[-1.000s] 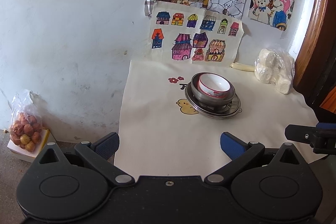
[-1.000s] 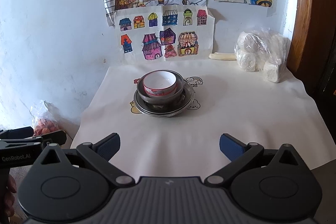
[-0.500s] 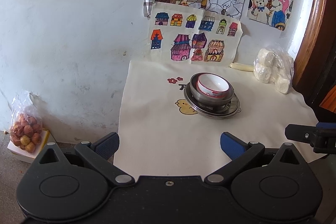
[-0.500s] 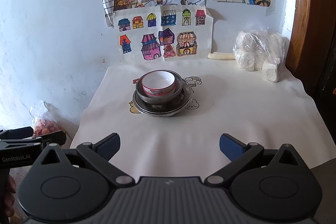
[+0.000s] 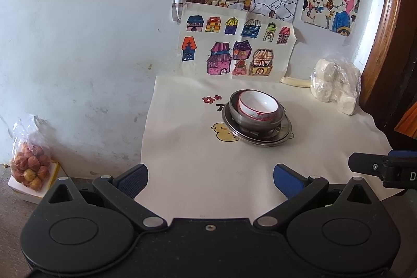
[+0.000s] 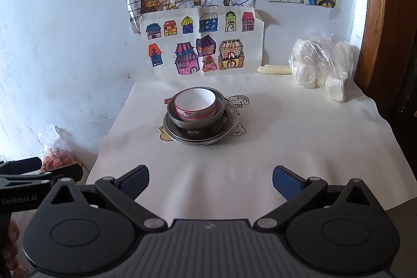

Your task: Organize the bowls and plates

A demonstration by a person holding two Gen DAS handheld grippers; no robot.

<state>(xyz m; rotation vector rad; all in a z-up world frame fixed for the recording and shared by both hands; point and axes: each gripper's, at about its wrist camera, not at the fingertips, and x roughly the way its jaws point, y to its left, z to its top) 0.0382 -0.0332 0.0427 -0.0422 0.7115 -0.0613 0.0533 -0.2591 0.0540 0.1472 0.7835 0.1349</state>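
While both my left gripper point(image 5: 210, 180) and right gripper point(image 6: 210, 180) hang spread and empty near the table's front edge, the nested bowl stack point(image 6: 199, 116) sits well ahead, straighter before my right.

I count one white bowl point(image 6: 195, 106), one metal bowl point(image 6: 196, 121) and one metal plate point(image 6: 200, 138); three drawings hang on the wall, and I see two plastic bags and two grippers.
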